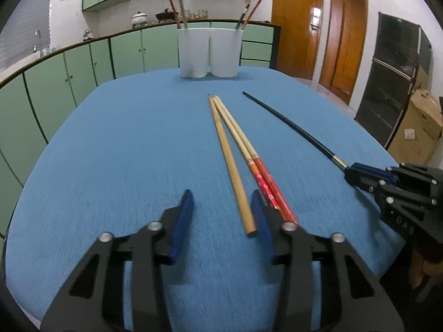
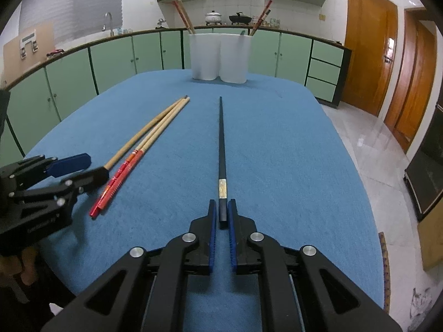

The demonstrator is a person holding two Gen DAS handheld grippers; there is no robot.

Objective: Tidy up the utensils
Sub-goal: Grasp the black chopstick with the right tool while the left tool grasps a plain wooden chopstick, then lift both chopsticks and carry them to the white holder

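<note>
A plain wooden chopstick [image 1: 227, 160] lies on the blue tablecloth [image 1: 124, 152], beside red-handled chopsticks [image 1: 265, 182]. My left gripper [image 1: 222, 193] is open and low over the cloth. The plain chopstick's near end sits between its pads, close to the right one, with a wide gap on the left. My right gripper [image 2: 222, 202] is shut on the near end of a black chopstick [image 2: 221, 138], which points away along the cloth. Two white holders [image 2: 218, 55] stand at the table's far edge with several chopsticks standing in them.
Green cabinets [image 1: 83, 69] run behind the table, with pots on the counter above them. Wooden doors [image 2: 387, 55] and a tiled floor lie to the right, past the table's edge. A cardboard box [image 1: 418, 130] stands by a dark cabinet.
</note>
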